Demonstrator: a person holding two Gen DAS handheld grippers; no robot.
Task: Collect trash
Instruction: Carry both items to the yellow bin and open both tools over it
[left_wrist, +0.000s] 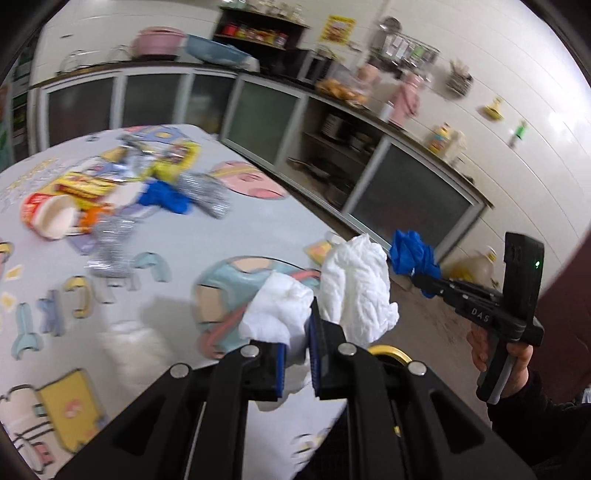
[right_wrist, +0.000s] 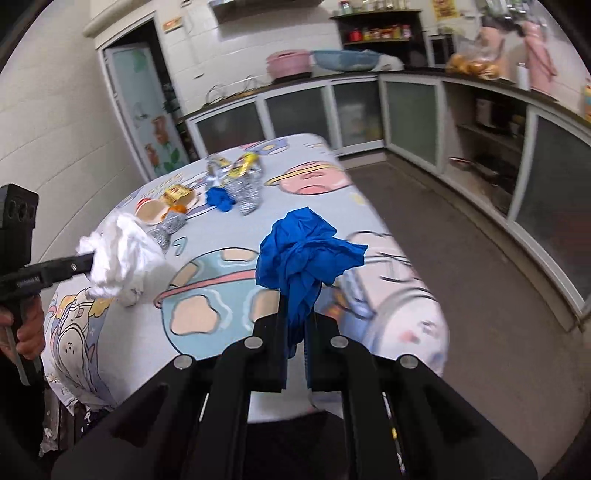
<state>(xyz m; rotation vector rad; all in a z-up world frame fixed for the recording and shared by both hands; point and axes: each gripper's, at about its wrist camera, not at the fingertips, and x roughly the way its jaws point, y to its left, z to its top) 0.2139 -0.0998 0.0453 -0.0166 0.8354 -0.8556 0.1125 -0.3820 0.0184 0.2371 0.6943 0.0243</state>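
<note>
Crumpled white tissue (left_wrist: 354, 280) (puffy) and wadded blue glove (right_wrist: 299, 258), both pinched.

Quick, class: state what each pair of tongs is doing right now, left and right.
Left tongs: closed on crumpled white tissue.
Right tongs: closed on a crumpled blue glove.

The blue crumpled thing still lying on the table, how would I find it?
Look at the table with the cartoon cloth, toward its far end where the trash is piled. The blue wad lies beside shiny silver wrappers. It is the only blue piece there.
</note>
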